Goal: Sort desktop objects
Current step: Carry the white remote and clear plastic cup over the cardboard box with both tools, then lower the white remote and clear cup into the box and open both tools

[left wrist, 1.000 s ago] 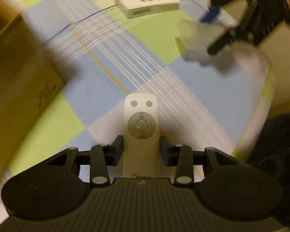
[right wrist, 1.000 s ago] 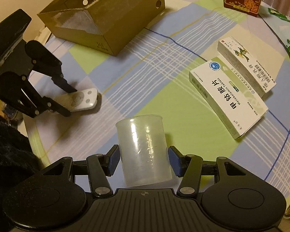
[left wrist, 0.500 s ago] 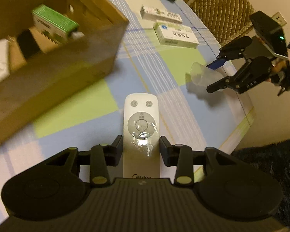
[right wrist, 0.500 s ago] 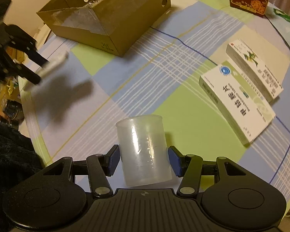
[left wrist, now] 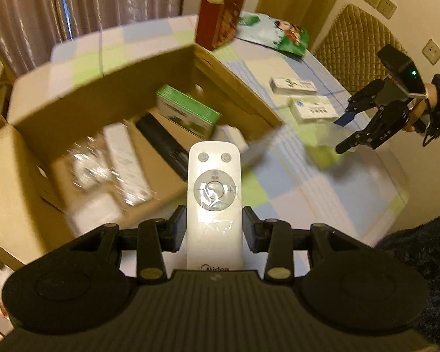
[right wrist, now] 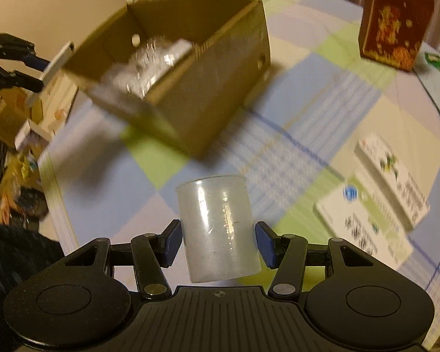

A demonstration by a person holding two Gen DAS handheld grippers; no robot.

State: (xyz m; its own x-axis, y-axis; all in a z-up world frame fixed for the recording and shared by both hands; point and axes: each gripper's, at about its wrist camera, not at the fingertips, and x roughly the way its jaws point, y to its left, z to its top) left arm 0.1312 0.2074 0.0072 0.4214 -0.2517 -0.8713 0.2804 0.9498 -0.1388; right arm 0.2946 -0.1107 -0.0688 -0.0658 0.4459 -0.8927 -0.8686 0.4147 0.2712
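Observation:
My left gripper (left wrist: 214, 228) is shut on a white Midea remote (left wrist: 214, 202), held in the air above the near edge of an open cardboard box (left wrist: 243, 88). Inside the box lie a green-edged carton (left wrist: 187, 111), a black remote (left wrist: 164, 143), a white remote (left wrist: 123, 158) and crinkled clear plastic. My right gripper (right wrist: 218, 242) is shut on a translucent plastic cup (right wrist: 218, 228), raised over the checked tablecloth (right wrist: 293, 111). In the left wrist view that gripper (left wrist: 353, 130) hangs at the right with the cup (left wrist: 325, 135). In the right wrist view the cardboard box (right wrist: 220, 88) is ahead and the left gripper (right wrist: 38, 73) at far left.
Two white medicine boxes (right wrist: 363, 234) (right wrist: 393, 176) lie on the cloth at the right. A dark red carton (right wrist: 393, 20) and a green printed bag (left wrist: 272, 33) stand at the far side. A quilted chair back (left wrist: 355, 41) sits beyond the table. Clutter covers the floor at left.
My left gripper has lifted the remote off the cloth and swung it left over the open box. My right gripper has raised the cup and turned toward the box.

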